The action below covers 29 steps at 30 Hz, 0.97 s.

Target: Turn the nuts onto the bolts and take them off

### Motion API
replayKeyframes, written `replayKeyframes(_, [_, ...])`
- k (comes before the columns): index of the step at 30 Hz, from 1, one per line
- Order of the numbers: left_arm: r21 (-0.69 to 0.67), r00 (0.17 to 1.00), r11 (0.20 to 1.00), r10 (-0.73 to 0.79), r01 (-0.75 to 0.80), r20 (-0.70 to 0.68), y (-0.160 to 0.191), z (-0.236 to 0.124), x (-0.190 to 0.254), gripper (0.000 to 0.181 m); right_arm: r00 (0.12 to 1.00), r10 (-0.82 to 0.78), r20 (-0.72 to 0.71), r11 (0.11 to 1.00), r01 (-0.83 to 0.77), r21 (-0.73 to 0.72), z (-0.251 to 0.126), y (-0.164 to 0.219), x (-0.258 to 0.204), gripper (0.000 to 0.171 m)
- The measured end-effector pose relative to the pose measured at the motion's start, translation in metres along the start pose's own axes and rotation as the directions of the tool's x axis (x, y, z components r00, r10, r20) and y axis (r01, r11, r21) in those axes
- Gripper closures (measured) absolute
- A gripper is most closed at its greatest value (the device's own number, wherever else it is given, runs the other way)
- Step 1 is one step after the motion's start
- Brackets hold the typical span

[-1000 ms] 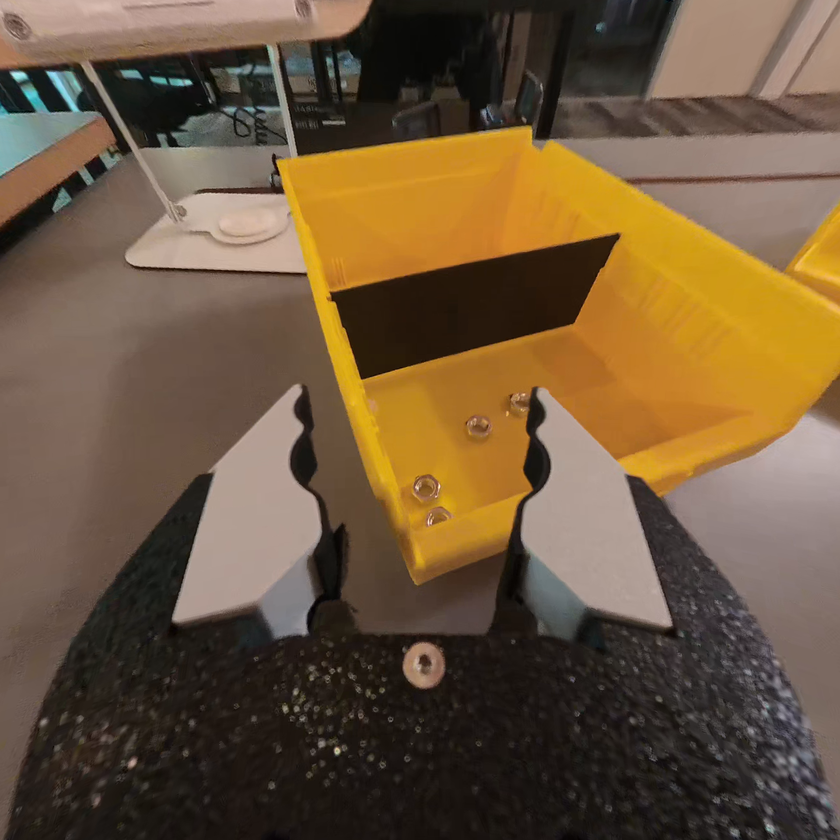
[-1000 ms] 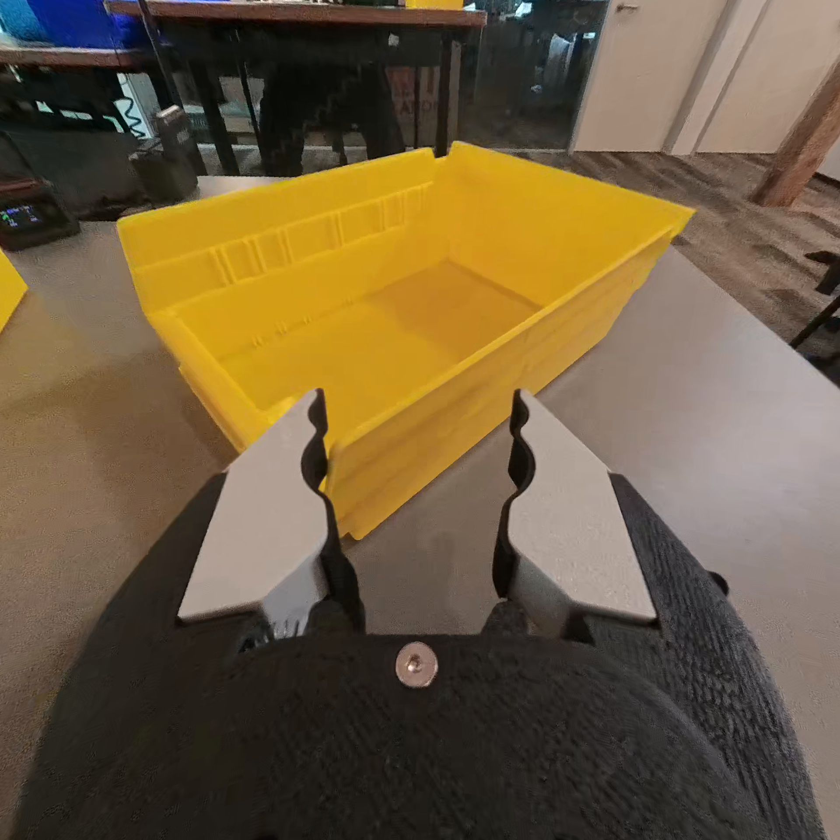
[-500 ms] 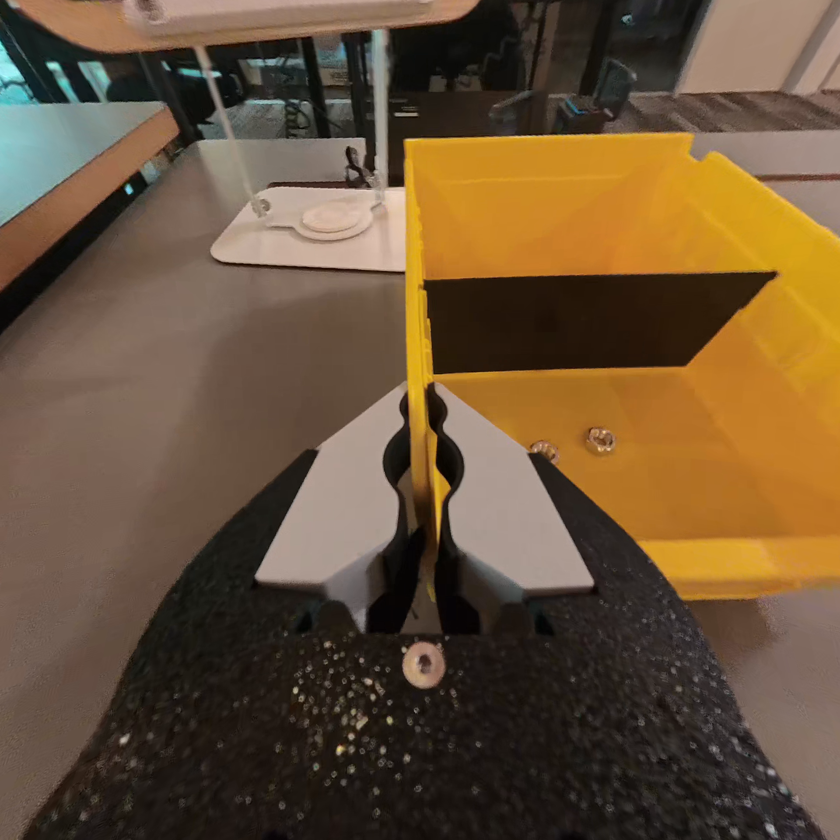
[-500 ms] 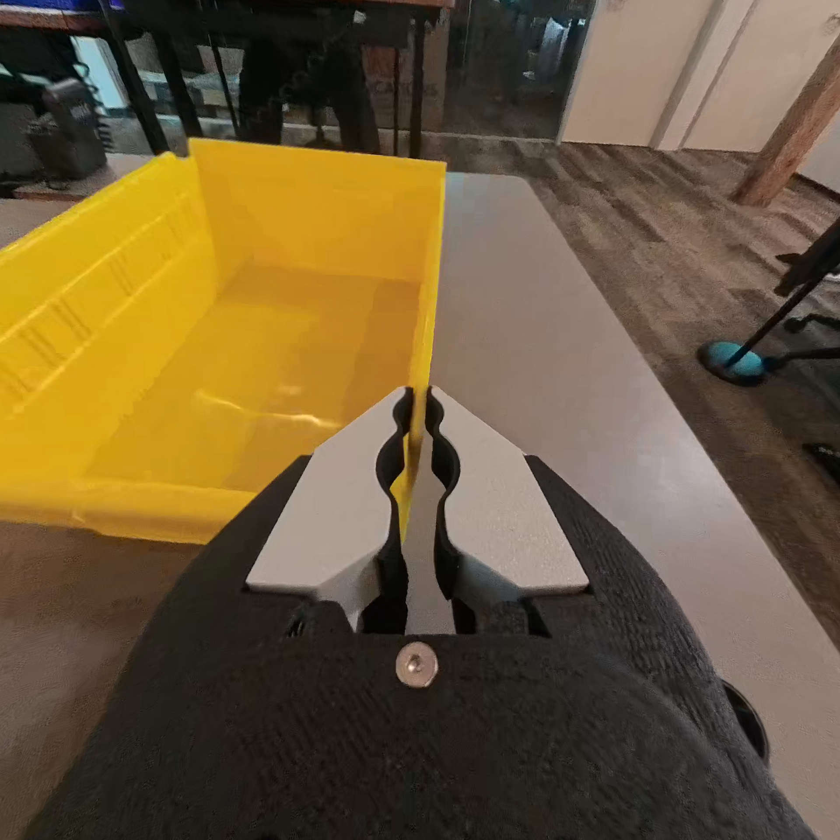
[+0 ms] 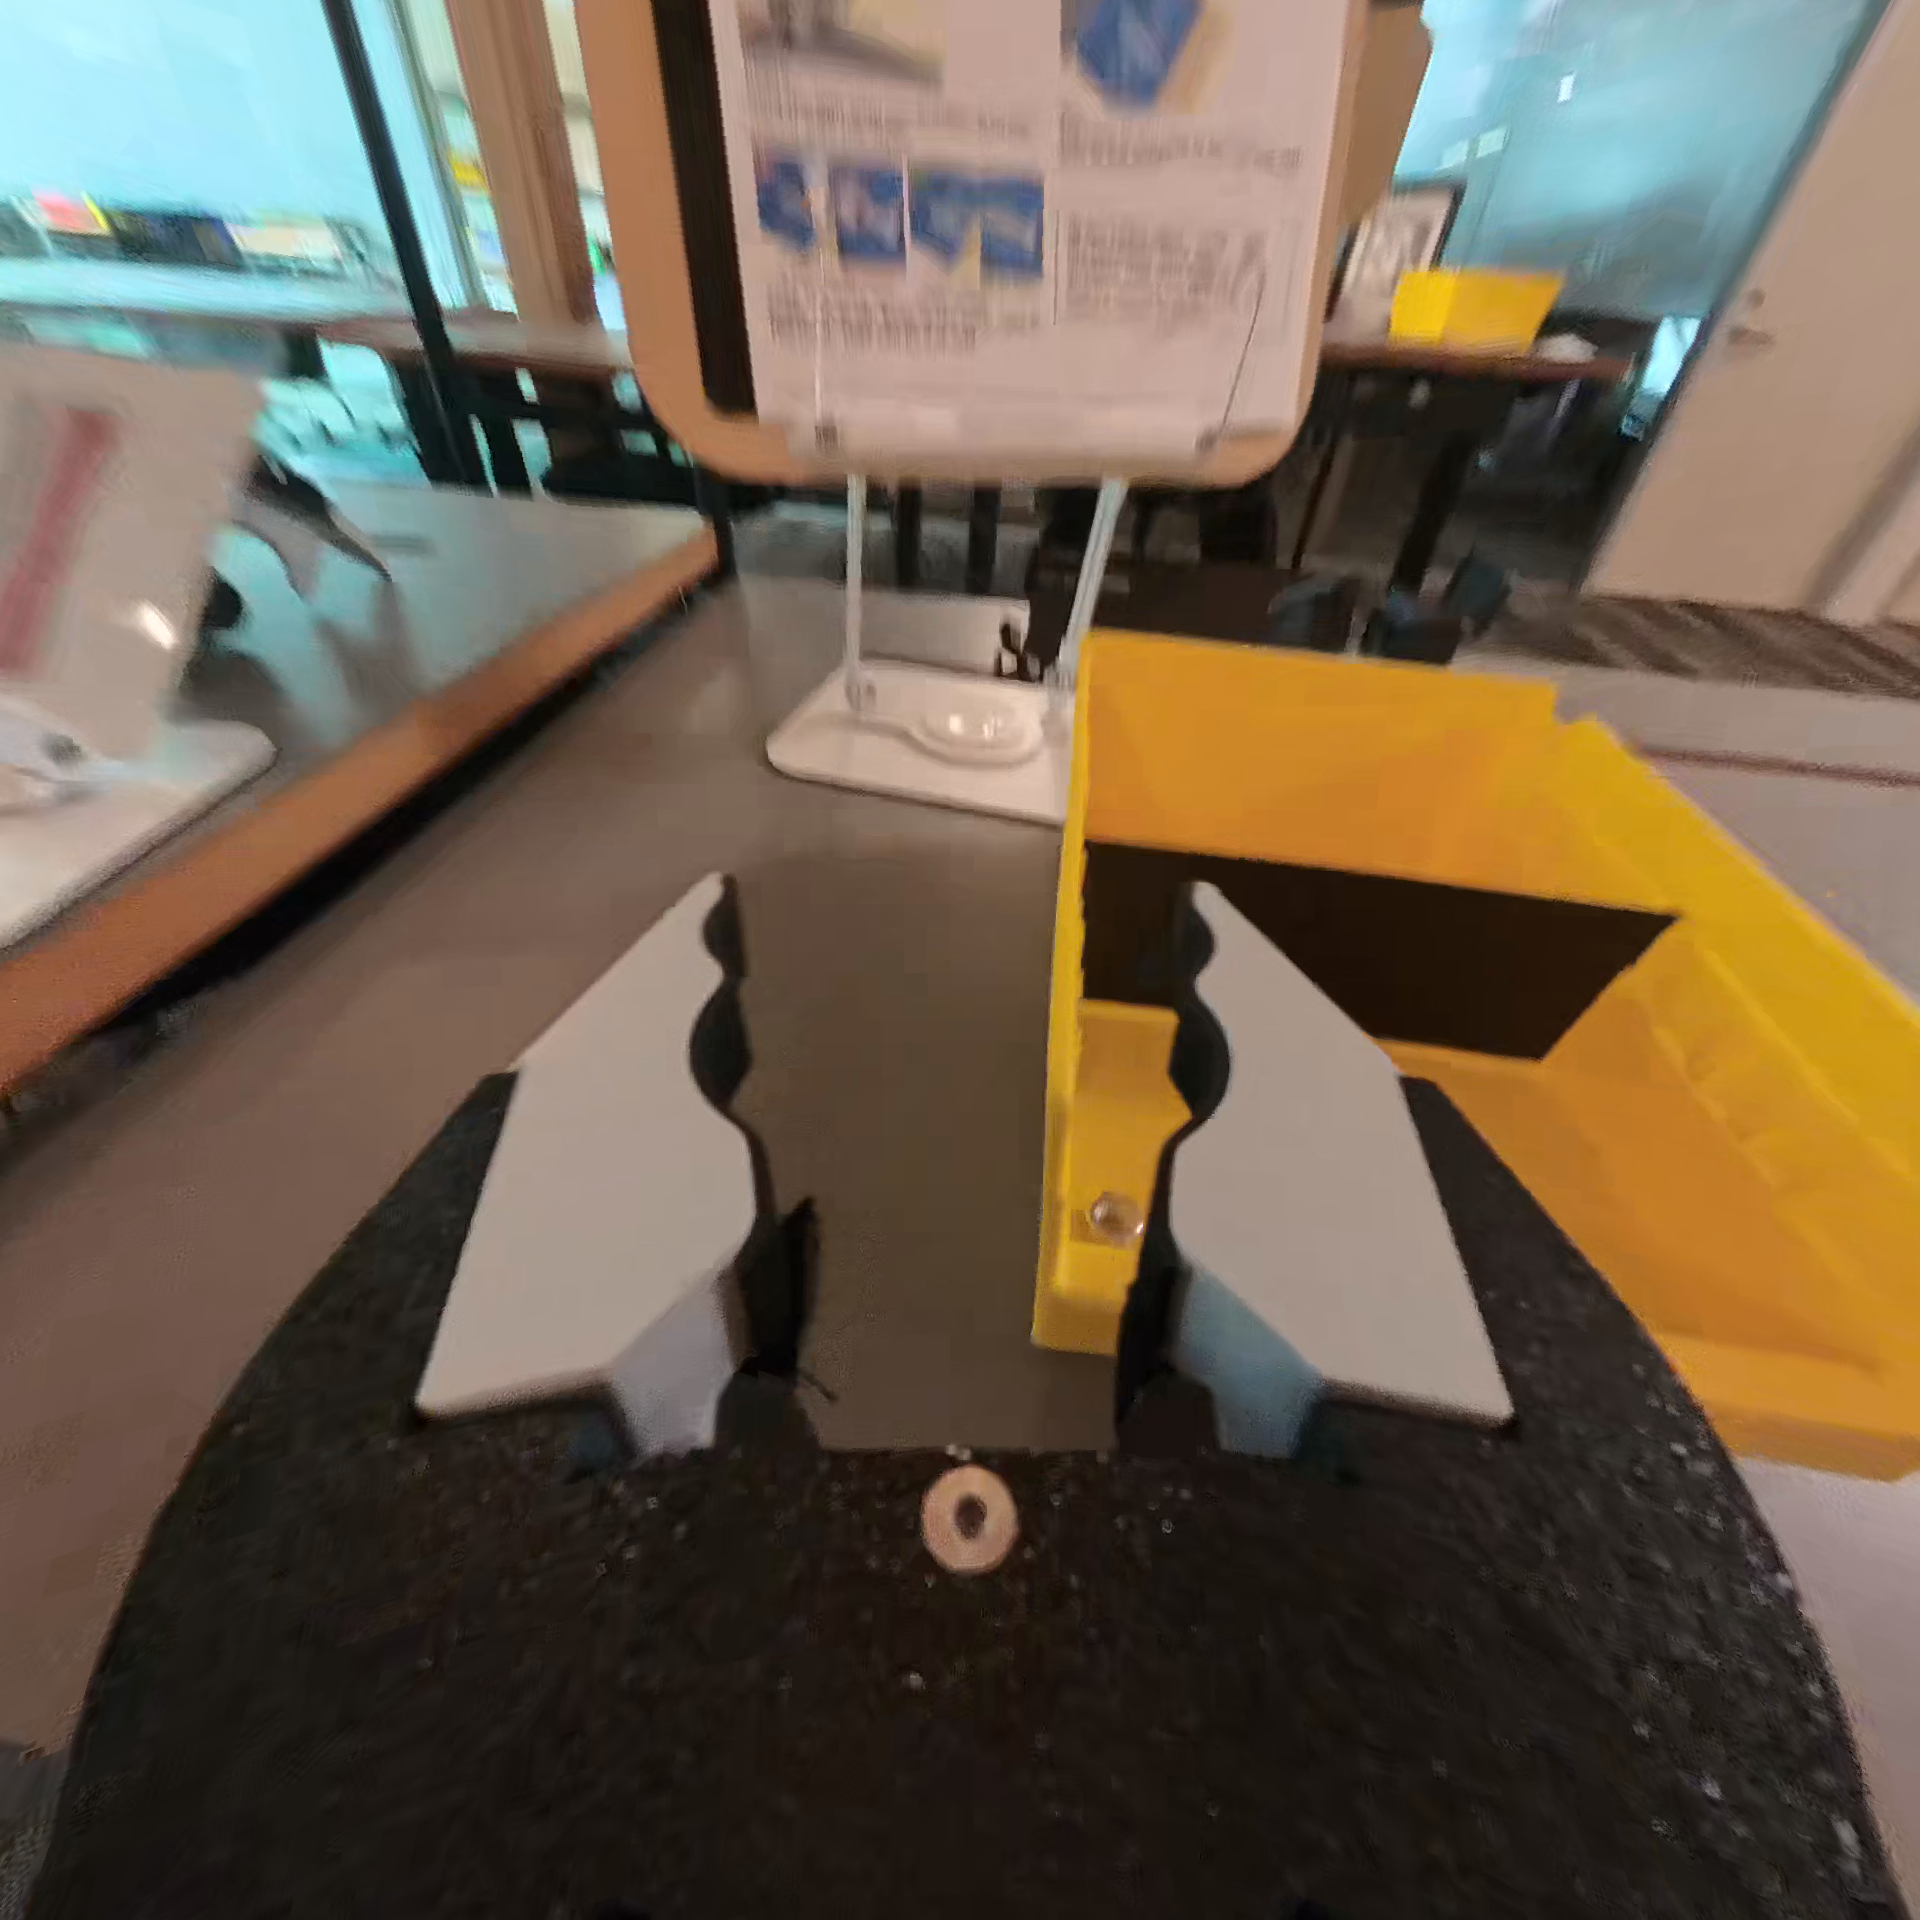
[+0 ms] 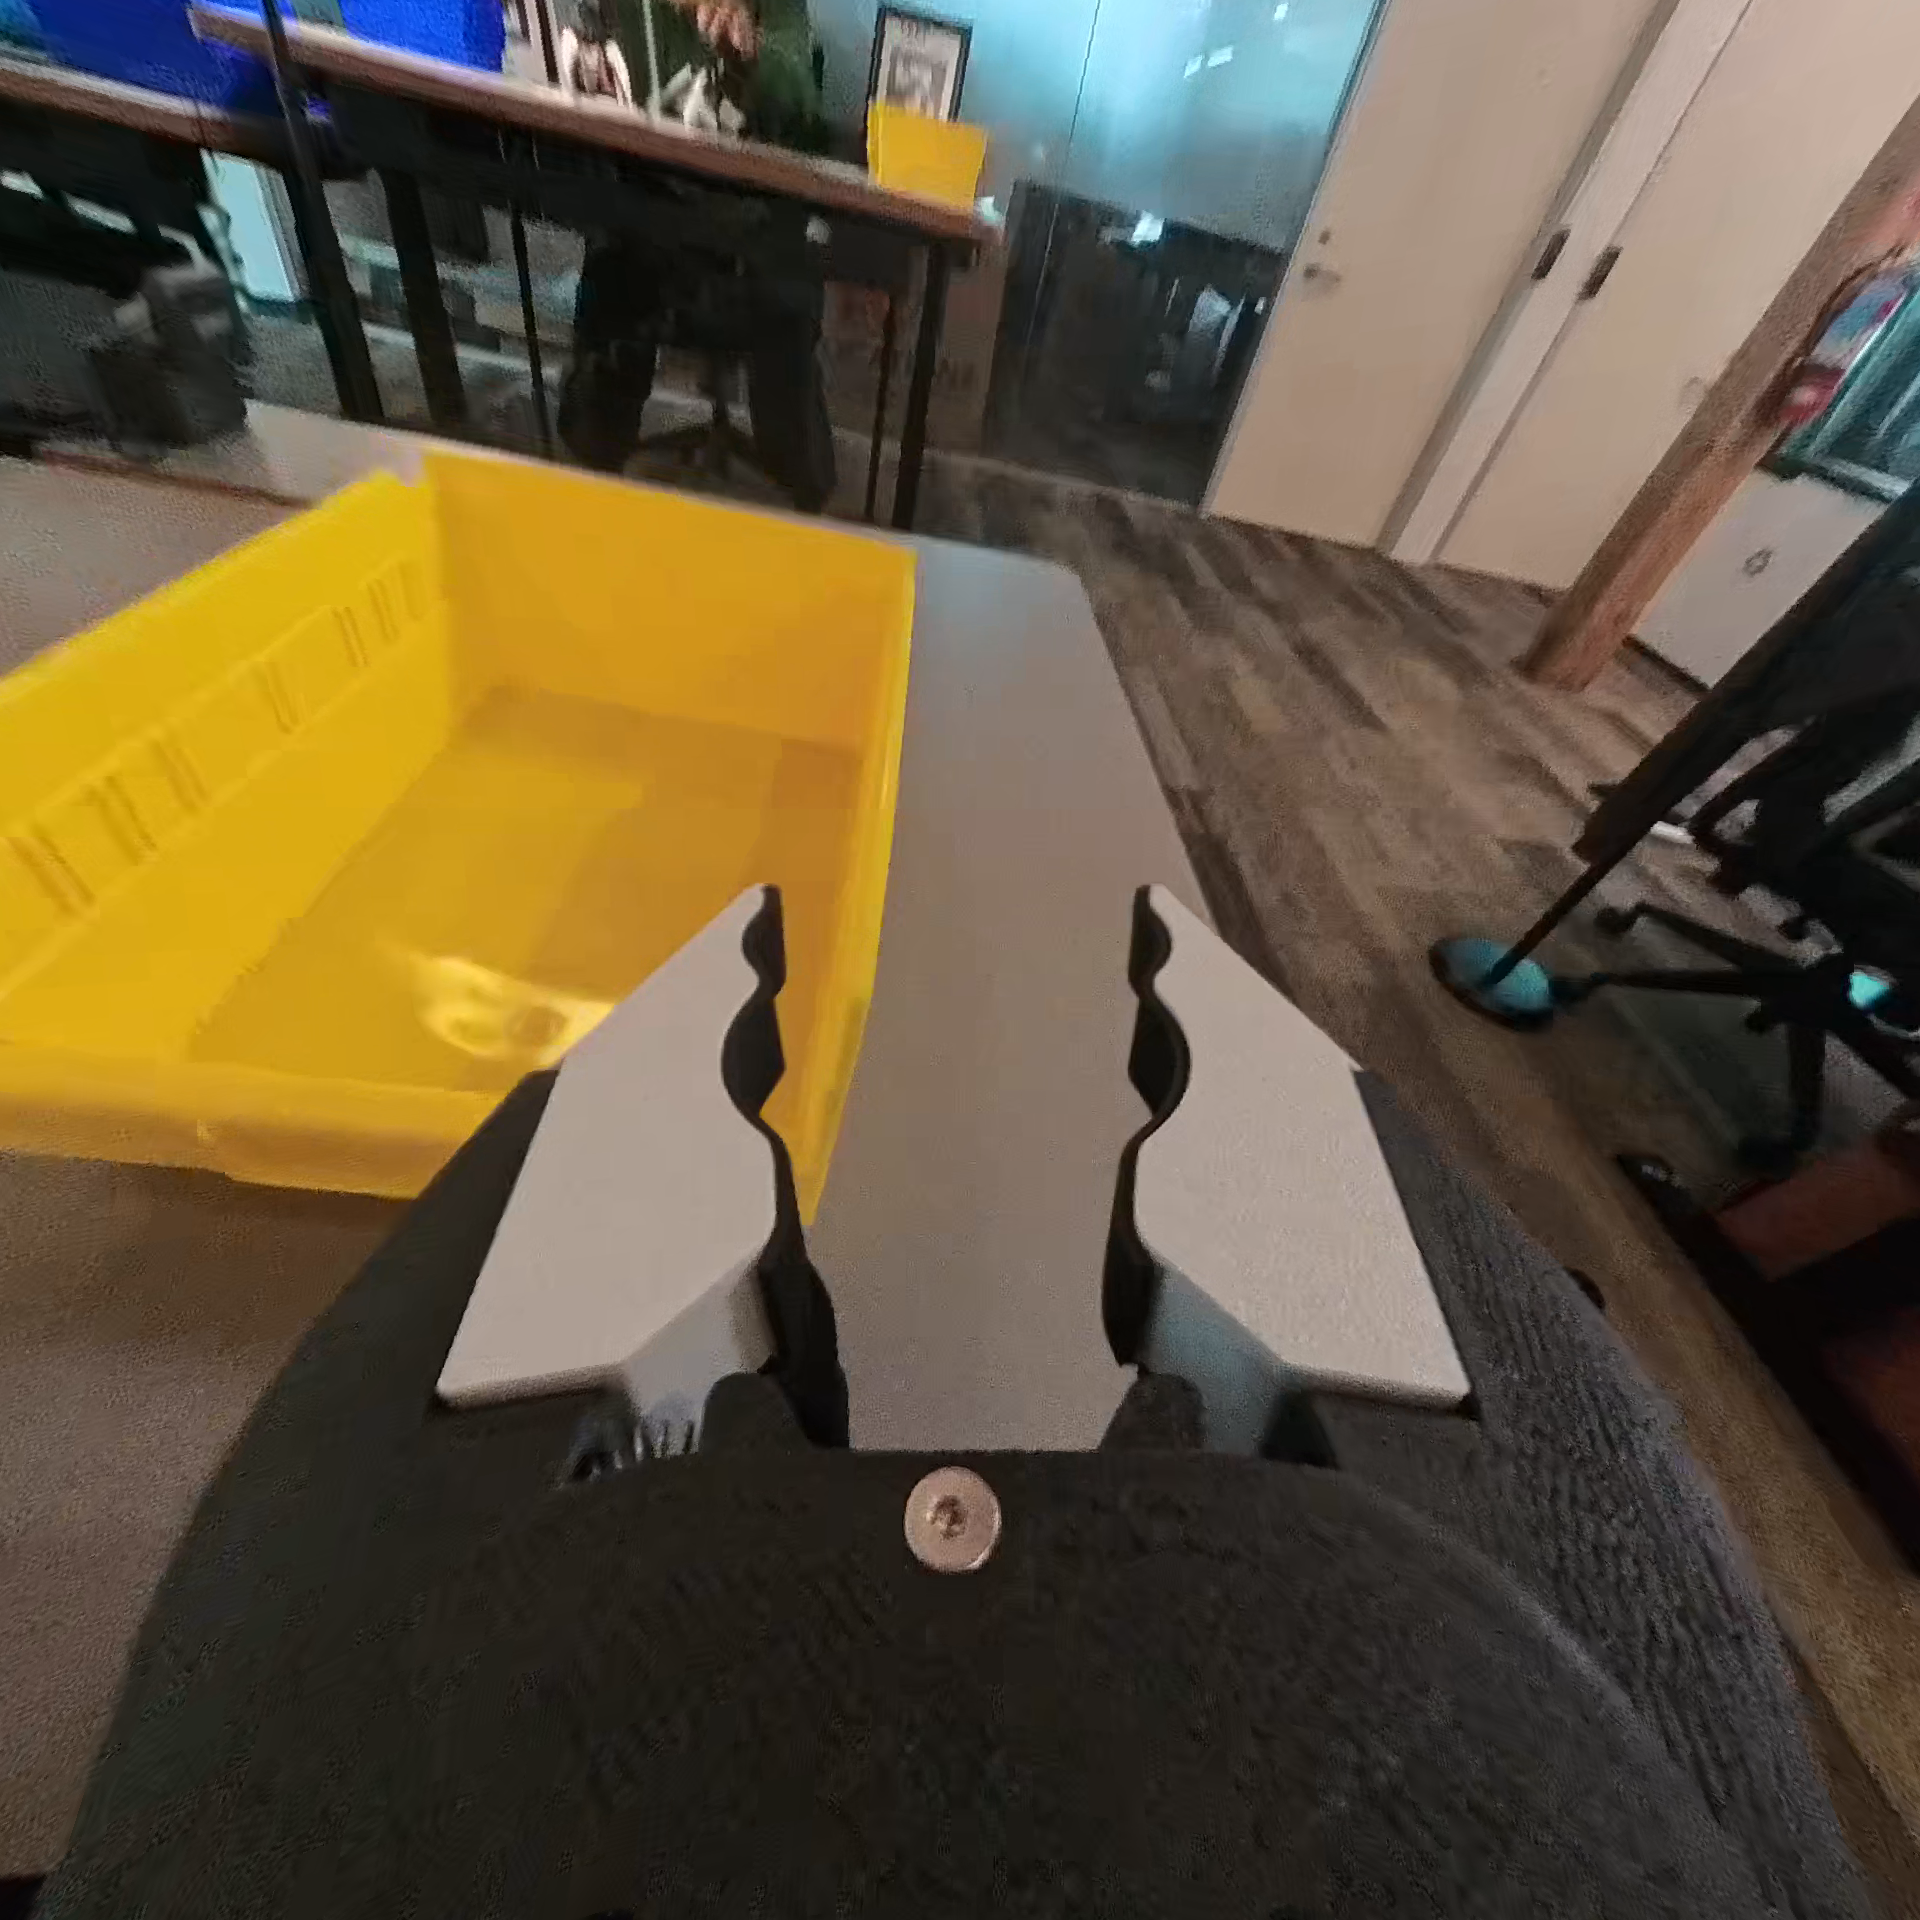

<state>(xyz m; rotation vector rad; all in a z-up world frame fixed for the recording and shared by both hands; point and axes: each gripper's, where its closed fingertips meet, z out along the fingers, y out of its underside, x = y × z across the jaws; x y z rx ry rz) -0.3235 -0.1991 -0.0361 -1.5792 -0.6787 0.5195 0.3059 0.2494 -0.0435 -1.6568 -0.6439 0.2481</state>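
Jaws apart, both grippers | nut (image 5: pixel 1112 1214) in divided bin (image 5: pixel 1558 810) | stand (image 5: pixel 914 748) behind | plain bin (image 6: pixel 644 582) bare

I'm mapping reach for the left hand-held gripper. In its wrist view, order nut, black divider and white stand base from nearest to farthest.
1. Nut, in the bin's near corner, beside the right finger.
2. Black divider, across the bin.
3. White stand base, beyond the bin's far left corner.

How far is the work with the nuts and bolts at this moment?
Nothing looks done yet. One loose nut lies in the front compartment of the divided yellow bin; no bolt is visible. The left gripper and the right gripper are both open and empty, the right one beside the second yellow bin, which looks empty. Picking up, threading and unthreading all remain.
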Motion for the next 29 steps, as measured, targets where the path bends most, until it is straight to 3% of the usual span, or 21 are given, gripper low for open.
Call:
replayKeyframes(1, [0.046,1.000,0.999,0.016,-0.016,0.005,-0.016,-0.009,0.007,0.089,1.000,0.000,-0.003,0.998,0.000,0.060,-0.009,-0.016,-0.003,0.105])
replayKeyframes(3, [0.080,0.999,0.996,0.040,-0.037,-0.031,-0.037,-0.020,0.038,0.071,0.999,0.034,0.037,0.975,-0.041,0.216,-0.027,-0.058,-0.022,0.102])
replayKeyframes(4, [0.064,0.996,0.997,0.039,-0.034,-0.082,-0.042,-0.022,0.061,0.061,0.996,0.073,0.060,0.950,-0.087,0.301,-0.035,-0.080,-0.034,0.078])
replayKeyframes(5, [0.059,0.992,0.997,0.053,-0.046,-0.112,-0.046,-0.022,0.082,0.051,0.988,0.119,0.101,0.922,-0.148,0.357,-0.040,-0.099,-0.048,0.069])
replayKeyframes(9, [0.052,0.968,0.982,0.188,-0.182,-0.167,-0.050,-0.018,0.161,0.023,0.920,0.114,0.375,0.897,-0.258,0.360,-0.048,-0.140,-0.142,0.039])
replayKeyframes(11, [0.040,0.953,0.967,0.254,-0.251,-0.167,-0.047,-0.016,0.190,0.022,0.876,0.076,0.476,0.900,-0.266,0.346,-0.055,-0.153,-0.189,0.032])
replayKeyframes(15, [0.013,0.921,0.940,0.338,-0.342,-0.193,-0.040,-0.012,0.237,0.022,0.776,-0.034,0.630,0.902,-0.248,0.354,-0.083,-0.177,-0.276,0.027])
replayKeyframes(20, [0.023,0.897,0.922,0.381,-0.386,-0.223,-0.041,-0.013,0.276,0.023,0.721,-0.211,0.660,0.879,-0.155,0.450,-0.124,-0.197,-0.352,0.027])
replayKeyframes(24, [0.000,0.881,0.908,0.407,-0.420,-0.240,-0.035,-0.012,0.294,0.023,0.678,-0.296,0.672,0.869,-0.100,0.484,-0.146,-0.199,-0.392,0.026])
replayKeyframes(29, [-0.027,0.865,0.878,0.465,-0.478,-0.192,-0.027,-0.009,0.293,0.023,0.636,-0.301,0.711,0.883,-0.095,0.459,-0.154,-0.195,-0.410,0.027])
